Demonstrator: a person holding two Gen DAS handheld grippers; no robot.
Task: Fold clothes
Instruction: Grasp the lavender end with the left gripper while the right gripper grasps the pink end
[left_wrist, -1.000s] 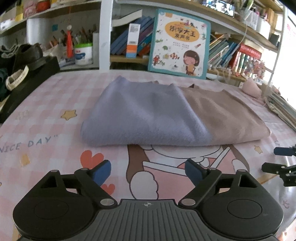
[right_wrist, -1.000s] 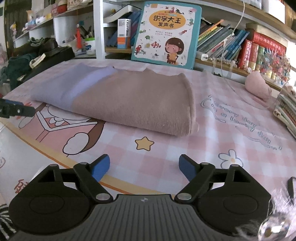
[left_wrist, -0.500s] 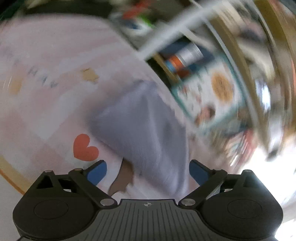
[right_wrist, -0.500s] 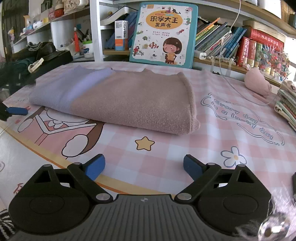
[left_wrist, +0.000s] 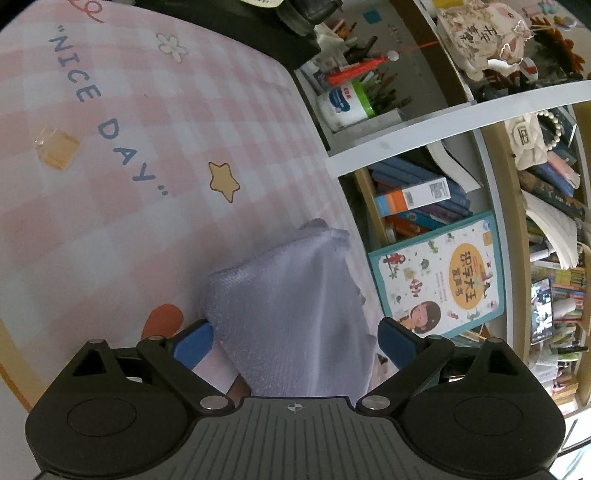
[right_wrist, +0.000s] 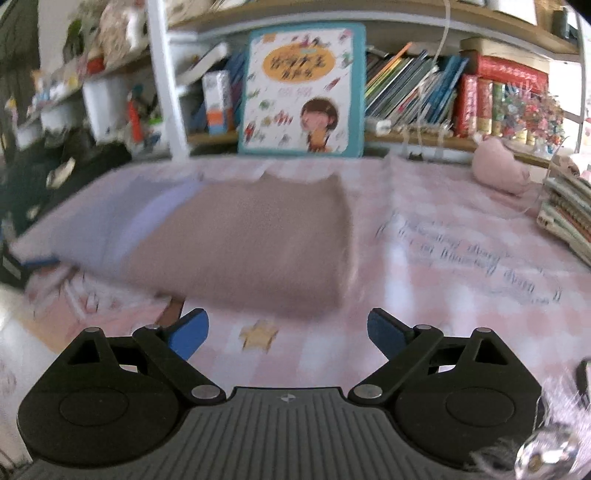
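Note:
A folded garment, lavender at one end and dusty pink at the other, lies on the pink checked table cover. In the left wrist view its lavender end (left_wrist: 291, 306) sits between the open fingers of my left gripper (left_wrist: 295, 341), which is rolled sideways and close over it. In the right wrist view, which is blurred, the garment (right_wrist: 240, 240) lies ahead of my right gripper (right_wrist: 287, 332), which is open and empty above the cover, short of the pink end.
A bookshelf with a teal children's book (right_wrist: 301, 90) stands behind the table. A pink soft item (right_wrist: 498, 171) and a stack of books (right_wrist: 569, 218) lie at the right. Dark bags (right_wrist: 62, 166) sit at the left. A white jar (left_wrist: 343, 107) is on the shelf.
My left gripper has rolled sideways and moved in onto the lavender end. My right gripper has moved closer toward the pink end. Both stay open.

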